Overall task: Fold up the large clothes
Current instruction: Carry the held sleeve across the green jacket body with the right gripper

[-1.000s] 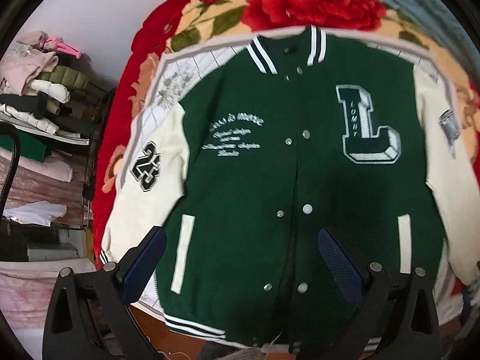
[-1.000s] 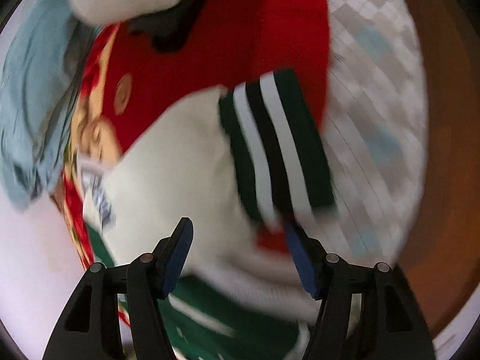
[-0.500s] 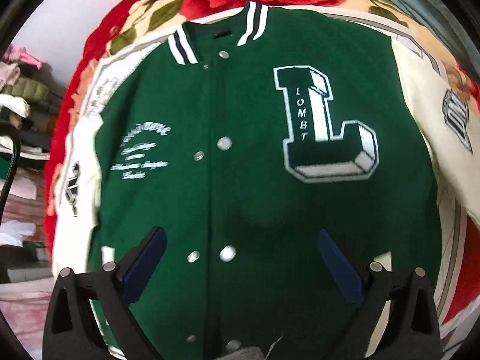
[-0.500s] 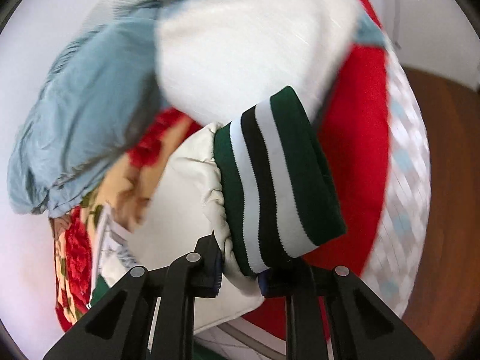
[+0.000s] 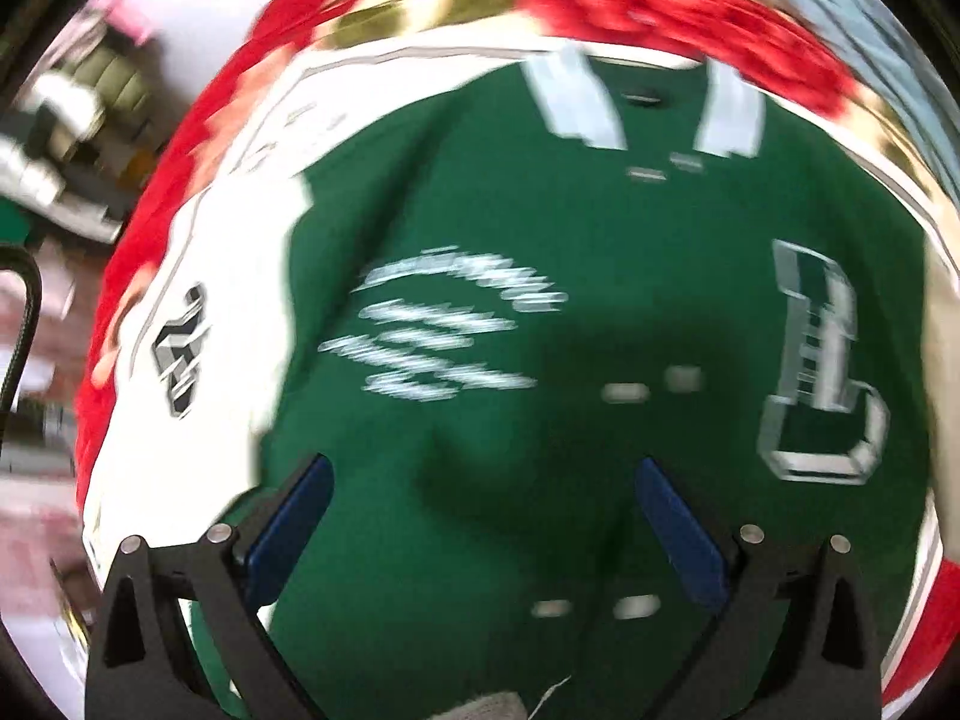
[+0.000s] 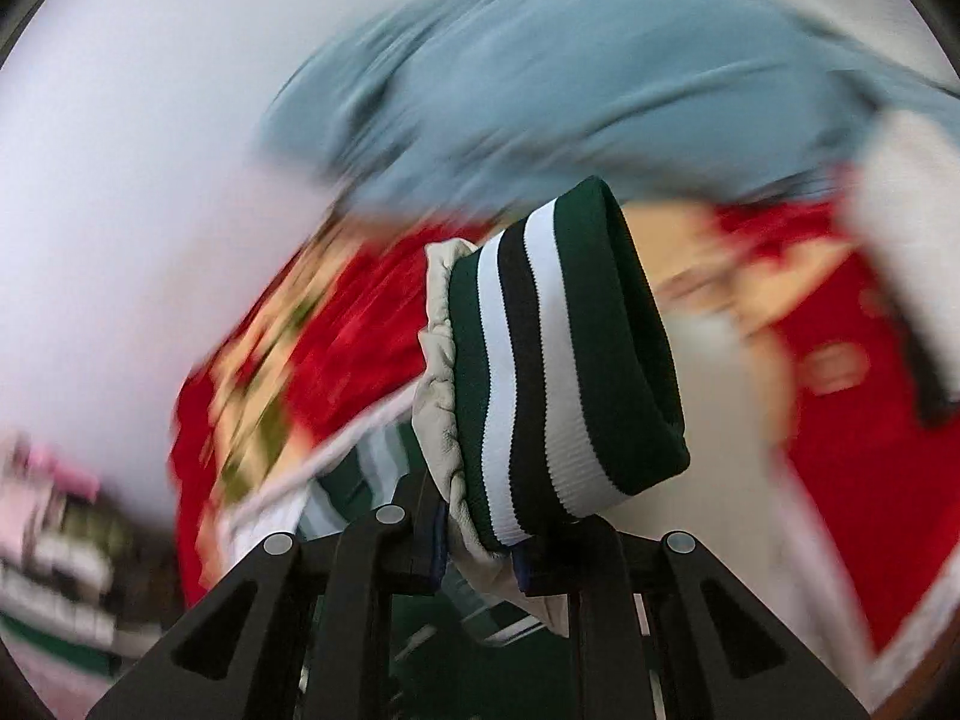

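A green varsity jacket [image 5: 540, 360] with cream sleeves lies face up on a red floral blanket [image 5: 660, 6]. Its striped collar [image 5: 576, 96] is at the top, a white script print sits mid-chest and a large letter L patch [image 5: 816, 372] is at the right. My left gripper [image 5: 480, 516] hovers close over the green front, open, with nothing between its blue pads. In the right wrist view my right gripper [image 6: 480, 564] is shut on the cream sleeve just behind its green, white and black striped cuff [image 6: 564, 372], which stands lifted above the blanket [image 6: 360, 348].
A light blue cloth [image 6: 570, 90] is bunched at the back of the bed against a white wall. At the left stands a rack with stacked folded clothes [image 5: 66, 120]. A black cable [image 5: 24, 324] hangs at the left edge.
My right gripper closed on the sleeve cuff, lifted it and swung it across, rolling as it went. My left gripper sank closer over the jacket front and shifted toward the script print side.
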